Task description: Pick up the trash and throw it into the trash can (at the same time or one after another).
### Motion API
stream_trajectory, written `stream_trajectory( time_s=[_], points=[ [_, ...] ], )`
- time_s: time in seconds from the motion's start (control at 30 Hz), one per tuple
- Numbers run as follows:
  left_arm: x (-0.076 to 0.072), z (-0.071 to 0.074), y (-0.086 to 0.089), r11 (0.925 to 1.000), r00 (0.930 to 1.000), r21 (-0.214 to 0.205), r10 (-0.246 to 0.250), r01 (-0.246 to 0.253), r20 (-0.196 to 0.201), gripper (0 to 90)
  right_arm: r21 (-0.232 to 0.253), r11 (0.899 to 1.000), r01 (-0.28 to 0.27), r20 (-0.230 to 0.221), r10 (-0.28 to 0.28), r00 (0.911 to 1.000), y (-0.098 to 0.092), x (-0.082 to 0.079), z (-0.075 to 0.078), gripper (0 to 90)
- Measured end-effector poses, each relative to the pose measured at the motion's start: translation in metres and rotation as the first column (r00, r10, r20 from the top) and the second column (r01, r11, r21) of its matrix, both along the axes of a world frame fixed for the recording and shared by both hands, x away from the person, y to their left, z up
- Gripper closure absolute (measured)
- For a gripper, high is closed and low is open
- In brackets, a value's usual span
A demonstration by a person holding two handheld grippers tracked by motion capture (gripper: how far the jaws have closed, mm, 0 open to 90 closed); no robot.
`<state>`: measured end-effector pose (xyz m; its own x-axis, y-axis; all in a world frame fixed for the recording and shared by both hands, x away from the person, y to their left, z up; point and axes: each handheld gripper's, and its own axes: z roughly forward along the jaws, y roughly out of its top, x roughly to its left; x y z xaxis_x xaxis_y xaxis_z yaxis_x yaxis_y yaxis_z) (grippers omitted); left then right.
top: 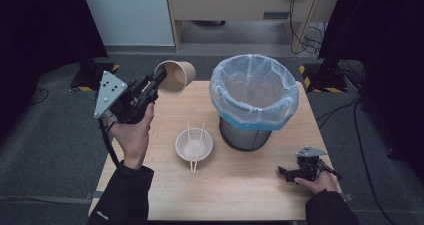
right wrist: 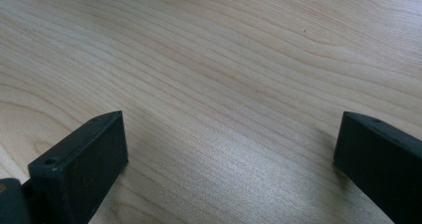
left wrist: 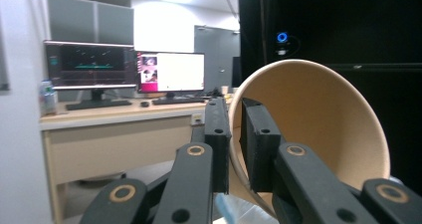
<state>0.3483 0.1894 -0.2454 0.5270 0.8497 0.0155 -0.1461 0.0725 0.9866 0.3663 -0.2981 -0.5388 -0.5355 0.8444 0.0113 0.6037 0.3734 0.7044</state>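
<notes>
high view: tan paper cup (top: 176,77), tilted

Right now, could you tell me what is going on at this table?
A person is clearing the table with two handheld grippers. The left gripper is shut on the rim of a brown paper cup, held in the air, tipped on its side, beside the bin lined with a clear bag. The right gripper rests open on the wooden table. A white bowl with wooden chopsticks across it sits in front of the bin.
</notes>
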Motion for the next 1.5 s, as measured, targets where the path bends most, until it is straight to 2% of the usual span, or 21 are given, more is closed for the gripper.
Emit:
stream_trajectory(
  time_s=[0.43,0.53,0.7,1.2,1.23,1.27,1.5],
  points=[
    [0.019,0.009,-0.034,0.9989,0.999,0.013,-0.045,0.045,0.001,81.8,0.0,1.0,0.0,0.0,0.0,1.0,0.0,0.0,0.0,0.8],
    [0.024,0.009,-0.042,0.9984,0.9984,-0.003,-0.056,0.056,-0.002,81.8,0.0,1.0,0.0,0.0,0.0,1.0,0.0,0.0,0.0,0.8],
    [0.034,0.006,-0.056,0.9971,0.997,0.009,-0.076,0.076,-0.014,81.8,0.002,1.0,0.002,0.0,-0.002,1.0,0.0,0.0,0.0,0.8],
    [0.061,-0.009,-0.099,0.9916,0.9901,0.007,-0.129,0.129,-0.056,81.8,0.002,1.0,0.002,0.0,-0.002,1.0,0.0,0.0,0.0,0.8],
    [0.063,-0.01,-0.101,0.9921,0.9912,0.015,-0.124,0.124,-0.048,81.8,0.002,1.0,0.001,0.0,-0.001,1.0,0.0,0.0,0.0,0.8],
    [0.065,-0.011,-0.104,0.9912,0.9893,0.011,-0.131,0.132,-0.065,81.8,0.002,1.0,0.002,0.0,-0.002,1.0,0.0,0.0,0.0,0.8],
    [0.075,-0.016,-0.119,0.9897,0.9862,0.026,-0.138,0.141,-0.091,81.9,0.001,1.0,0.0,0.003,0.0,1.0,0.0,0.0,0.0,0.8]
  ],
)
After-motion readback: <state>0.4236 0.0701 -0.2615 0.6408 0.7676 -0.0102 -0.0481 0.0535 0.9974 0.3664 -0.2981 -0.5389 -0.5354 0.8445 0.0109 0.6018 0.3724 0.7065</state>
